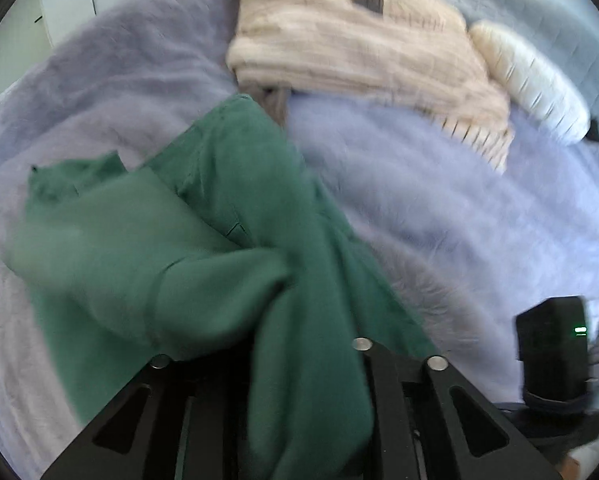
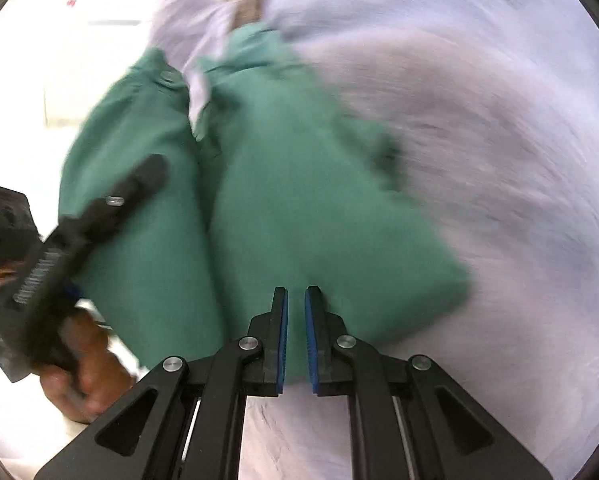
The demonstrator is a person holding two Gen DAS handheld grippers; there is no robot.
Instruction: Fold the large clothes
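1. The green garment (image 1: 235, 216) lies bunched on a lavender fuzzy blanket (image 1: 439, 208) that covers a bed; both views are smeared with motion blur, so fine detail in the cloth is hard to read.
2. In the left wrist view the left gripper (image 1: 299, 380) has green cloth draped over and between its black fingers, hiding the pads; the fabric appears pinched between them, and the cloth runs away from the gripper toward the middle of the blanket.
3. In the right wrist view the right gripper (image 2: 296, 336) has its blue-lined pads (image 2: 310, 340) drawn close together with a fold of the green garment caught in the narrow gap; it is clenched on that edge.
4. The same view shows the left gripper (image 2: 139, 184) at the left, laid against the green cloth, held by a person's hand (image 2: 83, 376).
5. Beyond the garment a folded beige knit (image 1: 359, 40) rests on the blanket, with a white pillow (image 1: 531, 80) just beside it.
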